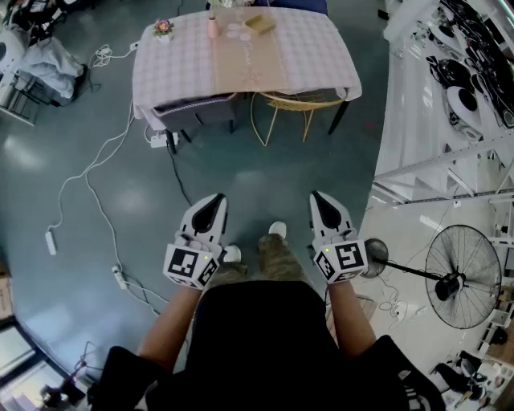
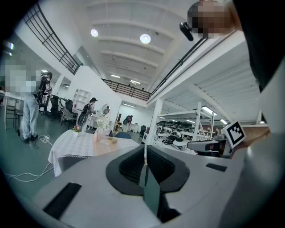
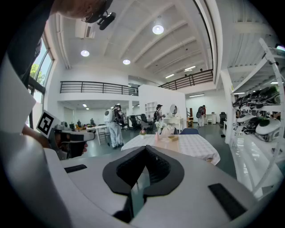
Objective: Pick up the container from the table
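Straight ahead on pale checked-cloth table (image 1: 185,64): small tan container (image 1: 259,23), well apart from L gripper (image 1: 212,201) & R gripper (image 1: 320,199), both clamped closed, empty, approx equidistant.

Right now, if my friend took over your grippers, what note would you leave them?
The left hand-held gripper is shut and empty, held out in front of the person.
The right hand-held gripper is shut and empty too, level with the left one.
The table is ahead across open floor, well out of reach. The tan container sits near its far edge, beside a pink cup.
Done: nothing, the container is untouched.
Left: walk to the table, open one gripper, close it on the container, lift it.
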`<state>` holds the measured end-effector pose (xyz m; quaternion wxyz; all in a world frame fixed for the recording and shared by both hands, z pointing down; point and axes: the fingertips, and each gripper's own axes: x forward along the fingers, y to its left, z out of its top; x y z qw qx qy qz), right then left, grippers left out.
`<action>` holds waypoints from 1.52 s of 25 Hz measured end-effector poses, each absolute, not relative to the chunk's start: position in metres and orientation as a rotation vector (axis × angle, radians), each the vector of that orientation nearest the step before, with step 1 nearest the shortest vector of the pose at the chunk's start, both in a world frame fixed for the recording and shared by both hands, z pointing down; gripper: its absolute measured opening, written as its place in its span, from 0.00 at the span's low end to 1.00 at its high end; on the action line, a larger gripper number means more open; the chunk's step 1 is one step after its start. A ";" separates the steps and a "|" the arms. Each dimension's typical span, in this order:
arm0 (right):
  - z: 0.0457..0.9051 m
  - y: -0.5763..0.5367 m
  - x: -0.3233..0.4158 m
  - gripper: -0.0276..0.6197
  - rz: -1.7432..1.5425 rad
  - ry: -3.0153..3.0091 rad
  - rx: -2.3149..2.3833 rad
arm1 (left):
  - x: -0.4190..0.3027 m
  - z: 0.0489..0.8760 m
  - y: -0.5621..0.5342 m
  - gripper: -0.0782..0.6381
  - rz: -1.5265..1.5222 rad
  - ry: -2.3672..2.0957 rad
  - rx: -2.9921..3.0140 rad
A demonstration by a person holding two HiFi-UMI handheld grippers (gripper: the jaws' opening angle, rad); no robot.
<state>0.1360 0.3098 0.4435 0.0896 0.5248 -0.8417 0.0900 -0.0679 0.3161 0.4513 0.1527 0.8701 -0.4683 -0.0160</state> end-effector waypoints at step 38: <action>0.432 0.228 0.232 0.32 0.351 -2.562 1.519 | 0.039 0.430 0.241 0.34 -0.105 -1.391 2.505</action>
